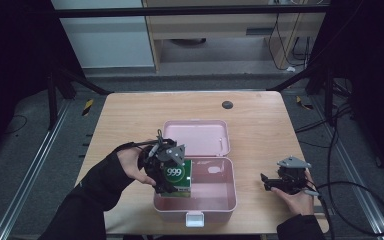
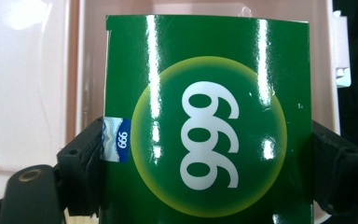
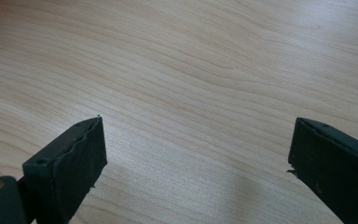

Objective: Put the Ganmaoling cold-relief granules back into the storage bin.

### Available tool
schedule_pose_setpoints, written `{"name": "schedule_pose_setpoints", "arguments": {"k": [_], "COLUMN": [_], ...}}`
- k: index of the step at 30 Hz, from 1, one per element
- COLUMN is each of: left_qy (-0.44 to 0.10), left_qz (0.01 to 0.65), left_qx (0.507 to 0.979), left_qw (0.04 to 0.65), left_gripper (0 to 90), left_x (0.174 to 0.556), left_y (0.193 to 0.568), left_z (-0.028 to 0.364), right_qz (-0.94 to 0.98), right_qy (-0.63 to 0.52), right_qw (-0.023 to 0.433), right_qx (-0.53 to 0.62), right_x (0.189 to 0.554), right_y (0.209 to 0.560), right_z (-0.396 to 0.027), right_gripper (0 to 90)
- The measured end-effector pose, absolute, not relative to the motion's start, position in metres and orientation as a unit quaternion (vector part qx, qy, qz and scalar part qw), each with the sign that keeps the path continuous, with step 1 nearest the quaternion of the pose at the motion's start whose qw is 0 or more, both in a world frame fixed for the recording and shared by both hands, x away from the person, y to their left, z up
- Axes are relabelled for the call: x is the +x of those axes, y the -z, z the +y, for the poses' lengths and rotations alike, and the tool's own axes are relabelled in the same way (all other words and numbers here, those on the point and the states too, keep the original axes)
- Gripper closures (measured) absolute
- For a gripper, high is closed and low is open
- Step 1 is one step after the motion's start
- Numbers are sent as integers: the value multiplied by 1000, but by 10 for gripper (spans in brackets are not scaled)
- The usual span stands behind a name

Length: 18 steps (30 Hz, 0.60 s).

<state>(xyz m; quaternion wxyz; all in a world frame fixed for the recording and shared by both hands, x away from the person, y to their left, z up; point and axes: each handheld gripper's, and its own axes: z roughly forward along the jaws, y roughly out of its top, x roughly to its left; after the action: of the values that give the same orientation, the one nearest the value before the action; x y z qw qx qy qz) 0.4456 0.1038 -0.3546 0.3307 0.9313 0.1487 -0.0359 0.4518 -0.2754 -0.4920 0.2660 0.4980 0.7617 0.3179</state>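
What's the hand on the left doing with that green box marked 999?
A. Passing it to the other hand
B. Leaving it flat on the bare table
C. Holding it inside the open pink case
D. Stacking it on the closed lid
C: the left gripper clamps the green box by its sides, within the tray of the open pink case; the right gripper rests apart, open and holding nothing.

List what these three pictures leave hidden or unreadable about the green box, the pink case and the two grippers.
- Green box: bottom cut off by the left gripper view's lower edge.
- Pink case: floor under the box hidden, high view.
- Left gripper: fingertips hidden behind its body, high view.
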Motion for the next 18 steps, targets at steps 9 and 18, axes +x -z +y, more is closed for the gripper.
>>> {"name": "schedule_pose_setpoints", "arguments": {"k": [9,18], "left_qy": [37,13], "left_qz": [137,10], "left_qx": [942,982], "left_qw": [305,187], "left_gripper": [149,148], "left_x": [449,468], "left_y": [369,369], "left_z": [107,113], "right_qz": [763,764], "right_qy": [-316,-315], "right_qw": [266,264], "right_qx": [497,497], "right_x": [452,452], "right_y": [493,493], "right_z": [-275,-275], "right_gripper": [44,43]}}
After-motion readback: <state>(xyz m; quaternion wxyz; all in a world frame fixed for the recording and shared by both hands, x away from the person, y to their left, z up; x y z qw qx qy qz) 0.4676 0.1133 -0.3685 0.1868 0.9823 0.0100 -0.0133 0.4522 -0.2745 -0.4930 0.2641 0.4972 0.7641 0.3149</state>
